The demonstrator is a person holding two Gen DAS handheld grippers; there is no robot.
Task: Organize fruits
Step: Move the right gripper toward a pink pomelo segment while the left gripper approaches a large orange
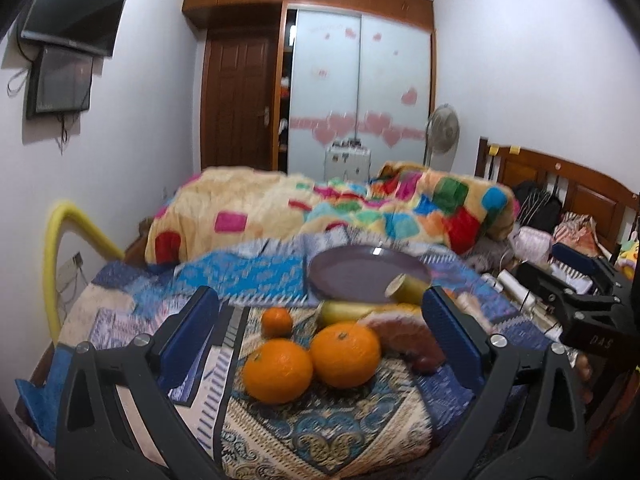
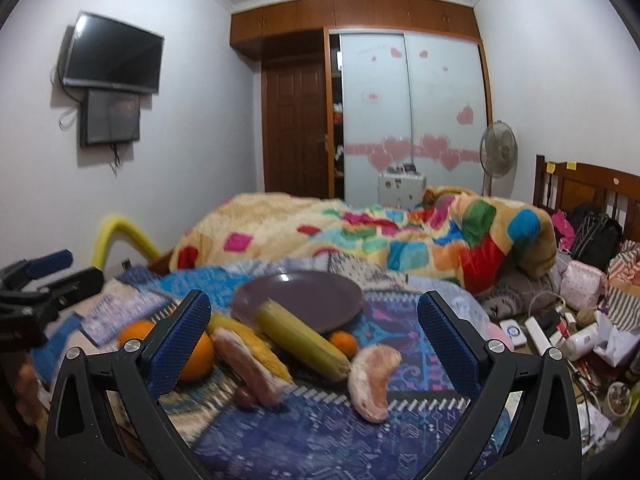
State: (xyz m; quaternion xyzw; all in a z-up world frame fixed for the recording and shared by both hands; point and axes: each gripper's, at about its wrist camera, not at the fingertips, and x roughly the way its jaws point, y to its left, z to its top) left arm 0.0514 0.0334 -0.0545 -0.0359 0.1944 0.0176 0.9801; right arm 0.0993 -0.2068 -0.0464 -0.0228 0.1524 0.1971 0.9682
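oranges (image 1: 312,360) btwn wide left gripper (image 1: 320,336) jaws; right gripper (image 2: 314,334) wide, bananas (image 2: 300,340) btwn.

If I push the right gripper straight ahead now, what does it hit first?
Probably the yellow-green banana, lying diagonally between the open fingers of the right gripper, with the purple plate just behind. Depth is unclear.

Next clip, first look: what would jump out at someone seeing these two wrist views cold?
The fruit pile on the patterned bedspread: bright oranges, two corn cobs and peeled pomelo segments, bunched just in front of a bare purple plate. Both grippers, left and right, hang open above the pile, holding nothing. Behind lies a loud multicoloured blanket.
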